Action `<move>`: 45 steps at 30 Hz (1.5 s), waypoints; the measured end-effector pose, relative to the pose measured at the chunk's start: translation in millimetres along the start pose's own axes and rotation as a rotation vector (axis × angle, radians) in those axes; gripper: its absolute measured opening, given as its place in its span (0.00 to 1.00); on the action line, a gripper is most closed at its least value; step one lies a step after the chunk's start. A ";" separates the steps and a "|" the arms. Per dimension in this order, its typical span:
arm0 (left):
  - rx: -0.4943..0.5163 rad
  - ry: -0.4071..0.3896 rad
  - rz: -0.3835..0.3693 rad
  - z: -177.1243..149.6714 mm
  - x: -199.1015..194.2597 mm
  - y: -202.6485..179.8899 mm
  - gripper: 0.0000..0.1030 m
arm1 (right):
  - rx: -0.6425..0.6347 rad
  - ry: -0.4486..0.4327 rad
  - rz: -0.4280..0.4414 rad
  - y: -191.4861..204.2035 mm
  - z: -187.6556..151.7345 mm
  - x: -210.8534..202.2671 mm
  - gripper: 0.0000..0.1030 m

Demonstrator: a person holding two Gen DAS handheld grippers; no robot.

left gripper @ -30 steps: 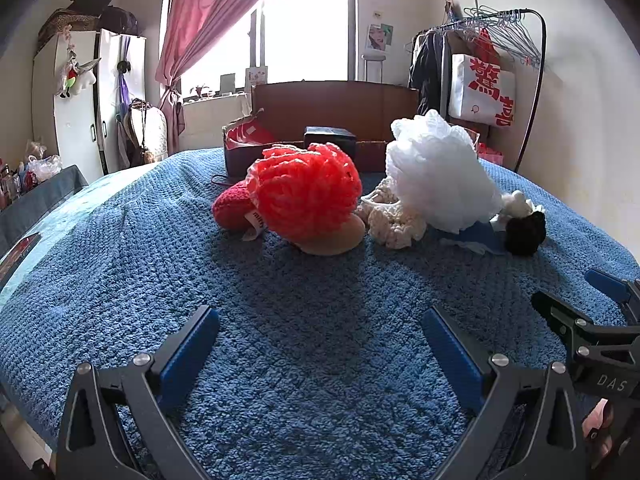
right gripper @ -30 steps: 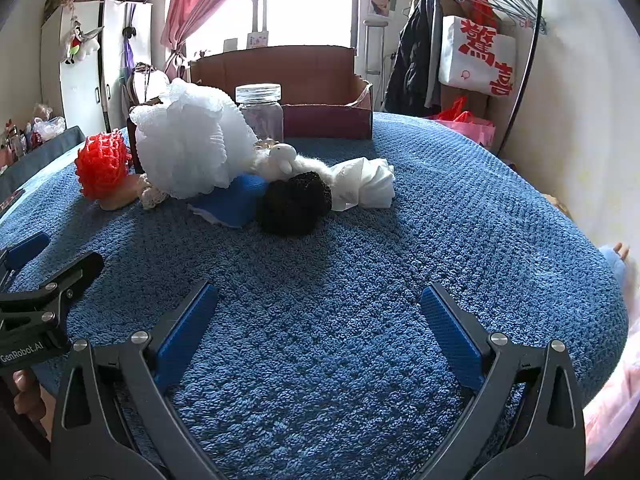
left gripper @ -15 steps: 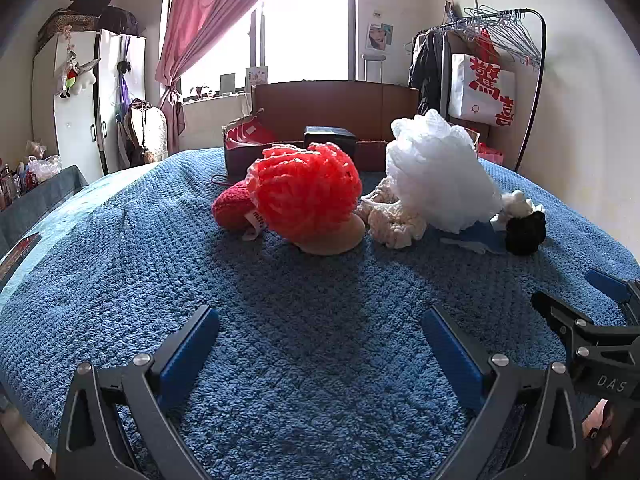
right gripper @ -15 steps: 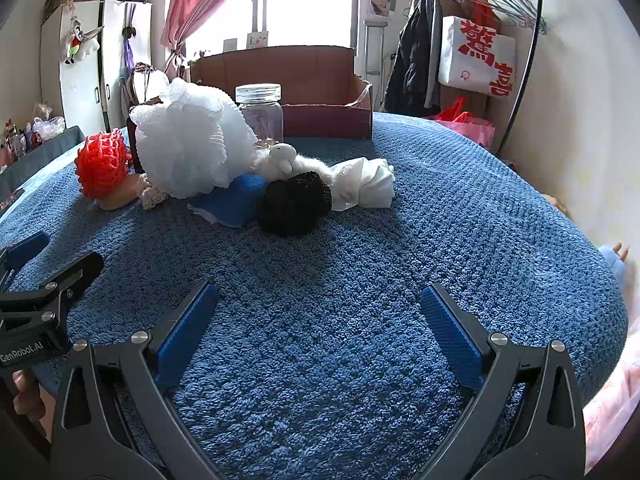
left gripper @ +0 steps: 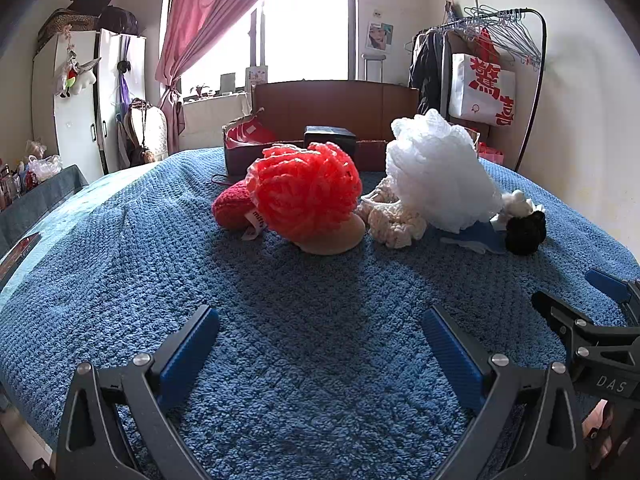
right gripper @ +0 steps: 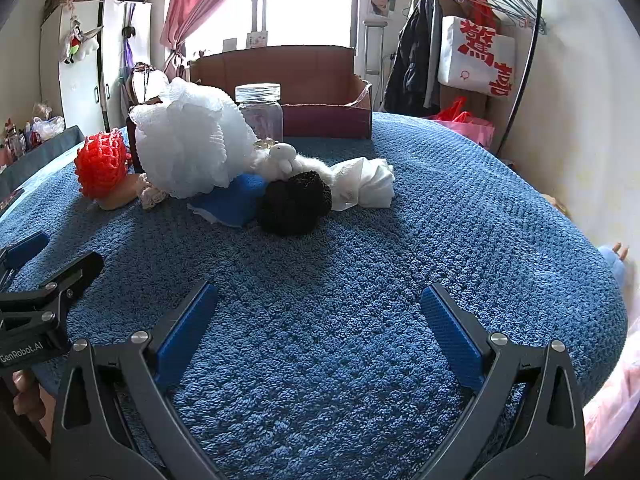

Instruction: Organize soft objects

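Left gripper (left gripper: 320, 336) jaws wide, empty, right gripper (right gripper: 320, 312) likewise, above blanket (right gripper: 360, 264).

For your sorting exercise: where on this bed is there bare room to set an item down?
Free: the blue blanket between both open grippers and the pile, and right of the white cloth. Crowded: from red pouf through white pouf to black ball.

Before me the bed's blue knitted blanket (left gripper: 320, 320) carries a clustered heap: red mesh pouf (left gripper: 306, 190), white mesh pouf (left gripper: 440, 176), black ball (right gripper: 294, 204), blue cloth (right gripper: 236, 200), white cloth (right gripper: 366, 184), with a cardboard box (right gripper: 326, 120) behind.
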State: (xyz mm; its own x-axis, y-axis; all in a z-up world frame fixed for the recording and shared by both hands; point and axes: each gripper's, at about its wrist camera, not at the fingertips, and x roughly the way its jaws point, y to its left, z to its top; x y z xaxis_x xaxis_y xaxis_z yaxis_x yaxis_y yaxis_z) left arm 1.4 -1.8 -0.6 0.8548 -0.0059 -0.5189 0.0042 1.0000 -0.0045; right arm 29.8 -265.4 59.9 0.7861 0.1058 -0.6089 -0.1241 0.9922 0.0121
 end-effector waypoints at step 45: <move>-0.025 0.020 -0.020 44.3 8.8 29.3 1.00 | 0.019 0.014 0.067 -25.8 50.1 9.7 1.00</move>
State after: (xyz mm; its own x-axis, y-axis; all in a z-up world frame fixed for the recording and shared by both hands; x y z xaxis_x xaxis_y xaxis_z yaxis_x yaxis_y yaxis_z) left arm 32.0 27.5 32.5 0.8440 -0.0260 -0.5357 0.0078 0.9993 -0.0361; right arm 71.0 -286.6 93.4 0.7676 0.1714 -0.6176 -0.1650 0.9839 0.0680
